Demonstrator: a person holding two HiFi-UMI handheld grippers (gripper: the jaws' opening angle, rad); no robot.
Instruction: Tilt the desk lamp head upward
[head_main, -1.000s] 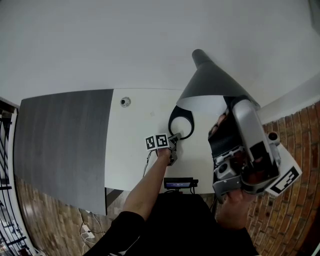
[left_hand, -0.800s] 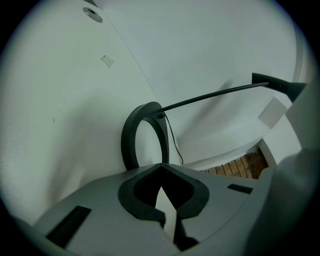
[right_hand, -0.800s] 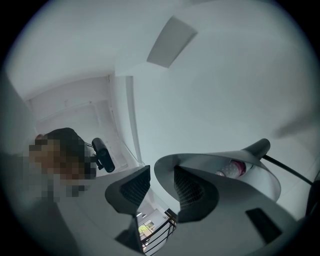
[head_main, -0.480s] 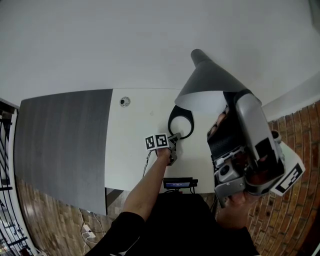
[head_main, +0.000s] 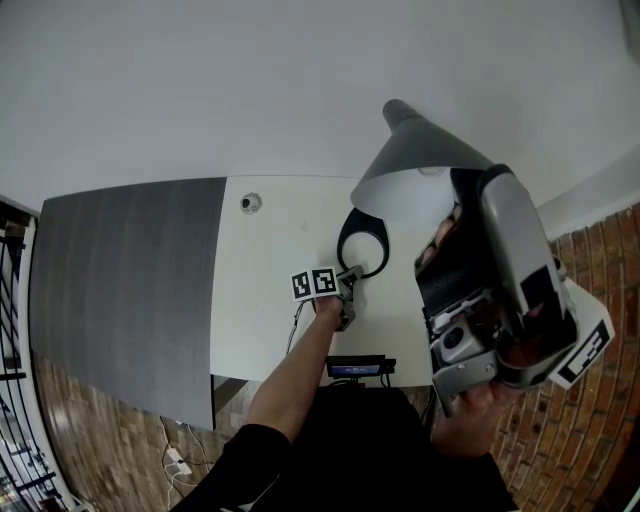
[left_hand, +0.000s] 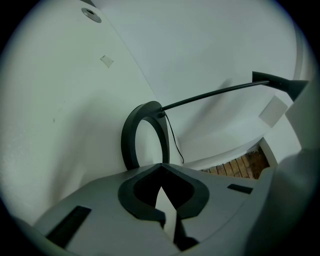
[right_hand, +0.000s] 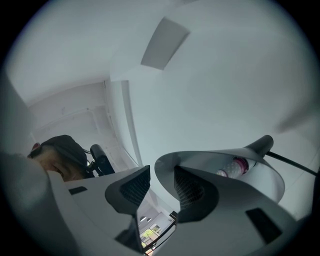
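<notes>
White desk (head_main: 270, 300) and a plain white wall are filling most of what I am seeing. I am working on the tilting step itself. My right gripper (right_hand: 162, 189) is reaching up to the lamp head (head_main: 420, 160). Its jaws are standing apart with the rim of the shade between them, one jaw inside the cone near the bulb (right_hand: 232, 165) and the other outside. A gap is showing beside the rim, so I am judging that I am not clamping it. My left gripper (left_hand: 161, 175) is resting low by the desk with its jaws together and nothing in them. The ring-shaped base (left_hand: 128, 145) is lying just ahead of it, and the thin arm (left_hand: 210, 95) is rising from that ring. For the next move I am thinking to lift the rim slowly upward while watching that the base is not sliding or tipping.
</notes>
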